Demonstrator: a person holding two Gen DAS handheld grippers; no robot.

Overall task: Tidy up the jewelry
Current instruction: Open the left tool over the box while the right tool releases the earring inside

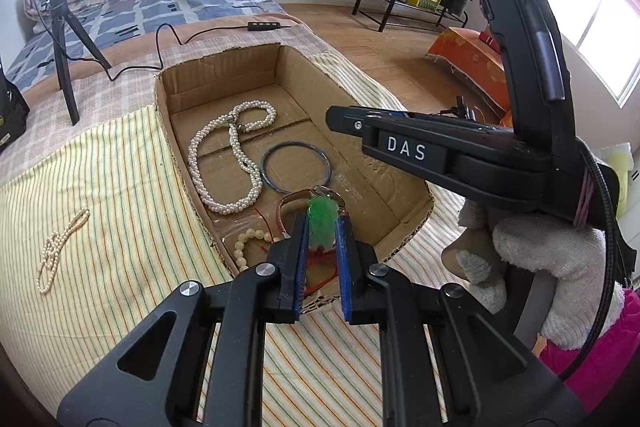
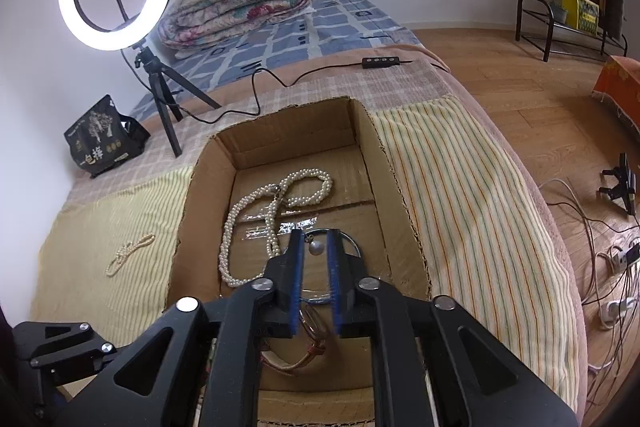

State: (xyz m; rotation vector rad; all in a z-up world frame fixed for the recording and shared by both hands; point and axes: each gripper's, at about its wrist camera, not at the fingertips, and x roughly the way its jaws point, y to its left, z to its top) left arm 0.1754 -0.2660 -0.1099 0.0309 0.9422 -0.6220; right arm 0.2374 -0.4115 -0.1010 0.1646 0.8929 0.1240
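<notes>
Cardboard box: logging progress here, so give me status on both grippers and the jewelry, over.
Left gripper shut on green pendant over cardboard box. Right gripper shut on pearl earring. Thick pearl necklace, blue bangle boxed. Thin pearl strand outside on striped cloth.

The left gripper's fingers (image 1: 298,259) hide the lower part of the green pendant (image 1: 321,223) and its red cord (image 1: 320,267). At the box's (image 2: 404,211) near edge, the right gripper (image 2: 316,281) covers part of the bangle (image 2: 352,241); the bracelet (image 2: 296,359) underneath is blurred.

both wrist views look down, close, into cardboard box (image 1: 256,75) (image 2: 280,131); shared: box, bed.
</notes>
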